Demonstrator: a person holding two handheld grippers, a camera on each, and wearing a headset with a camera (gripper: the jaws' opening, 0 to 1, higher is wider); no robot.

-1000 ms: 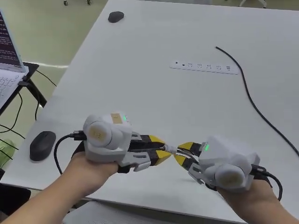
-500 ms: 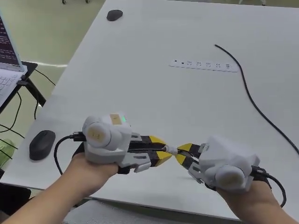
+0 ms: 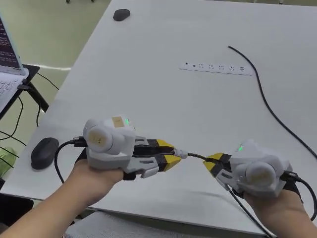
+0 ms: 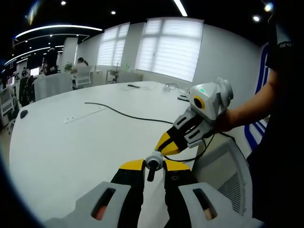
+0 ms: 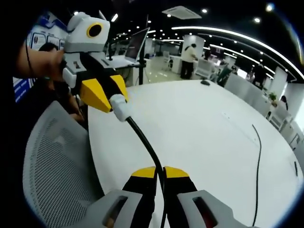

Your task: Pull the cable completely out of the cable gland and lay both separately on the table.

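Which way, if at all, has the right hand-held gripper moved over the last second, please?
Yes: judged against the power strip, the right hand-held gripper has moved rightward, away from the left hand-held gripper, exposing more cable.

**A:** Plenty of room up the middle: the bench (image 3: pixel 148 94) is bare white ahead of both claws.

**B:** Anything further out?

**A:** There's a power strip (image 3: pixel 216 69) lying flat, well ahead. From just beside it a black cord (image 3: pixel 270 109) snakes down the right side, so that lane's fenced off.

**B:** And the left?

**A:** A dark mouse (image 3: pixel 44 152) sits at the near left edge, close to the hand behind the left claw (image 3: pixel 174 154). A second mouse (image 3: pixel 121 15) sits way off at the far end.

**B:** Between the hands?

**A:** No way through. The cable (image 3: pixel 195 157) bridges the gap from the left claw to the right claw (image 3: pixel 209 162).

**B:** Behind them?

**A:** A mesh chair (image 5: pixel 57 175) sits right off the bench edge.
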